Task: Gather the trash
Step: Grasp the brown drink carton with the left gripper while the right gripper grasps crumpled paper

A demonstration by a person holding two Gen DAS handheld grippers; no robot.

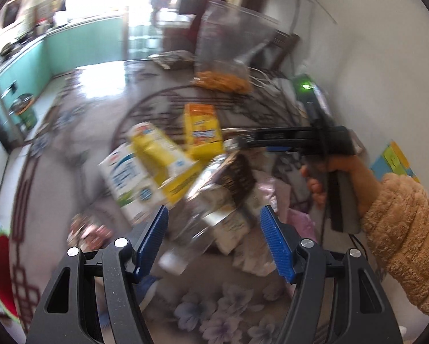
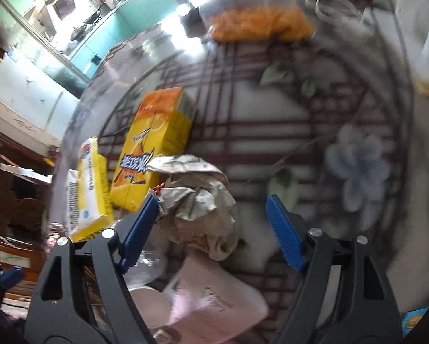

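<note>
The left wrist view shows the left gripper with its blue pads spread wide and nothing between them, above a blurred heap of trash: a white and blue carton, a yellow carton, an orange juice box and crumpled wrappers. Only this view shows the person's right hand in a tan fleece sleeve, holding the right gripper side-on from the right; whether it is open cannot be told here.

The right wrist view shows the right gripper open wide and holding nothing, its left pad just beside a crumpled paper wad. A pink cloth lies below.

The trash lies on a table with a dark lattice and flower pattern. A bag of orange snacks sits at its far side, turquoise kitchen counters beyond.

The table's right half is bare.
</note>
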